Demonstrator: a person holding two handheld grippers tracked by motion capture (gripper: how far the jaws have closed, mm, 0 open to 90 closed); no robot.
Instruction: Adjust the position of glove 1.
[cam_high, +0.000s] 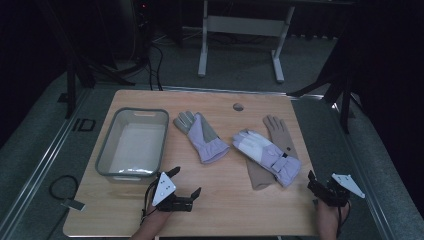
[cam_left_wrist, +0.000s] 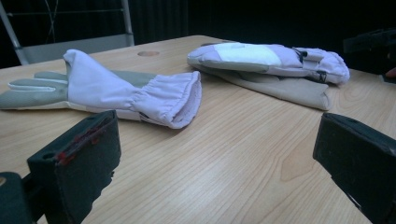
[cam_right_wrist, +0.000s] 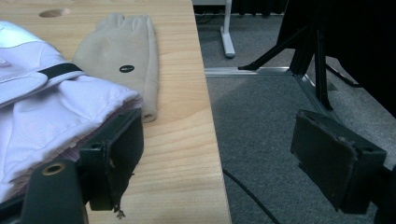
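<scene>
A lilac glove with a grey palm (cam_high: 202, 136) (cam_left_wrist: 116, 91) lies flat mid-table, cuff toward me. To its right a lilac and white glove (cam_high: 265, 155) (cam_left_wrist: 266, 58) (cam_right_wrist: 42, 107) rests across a beige glove (cam_high: 277, 130) (cam_left_wrist: 285, 88) (cam_right_wrist: 119, 51). My left gripper (cam_high: 184, 182) (cam_left_wrist: 217, 158) hovers low near the front edge, open, nothing between its jaws, pointing at the grey-palmed glove's cuff. My right gripper (cam_high: 315, 187) (cam_right_wrist: 224, 158) is open at the table's right front corner. One of its jaws is beside the lilac and white glove's cuff, the other out past the table edge.
A grey plastic bin (cam_high: 106, 147) stands at the left of the wooden table (cam_high: 235, 200). A round hole (cam_high: 238, 106) sits near the far edge. Beyond the right edge lie carpet floor, a cable and dark tripod legs (cam_right_wrist: 317, 60).
</scene>
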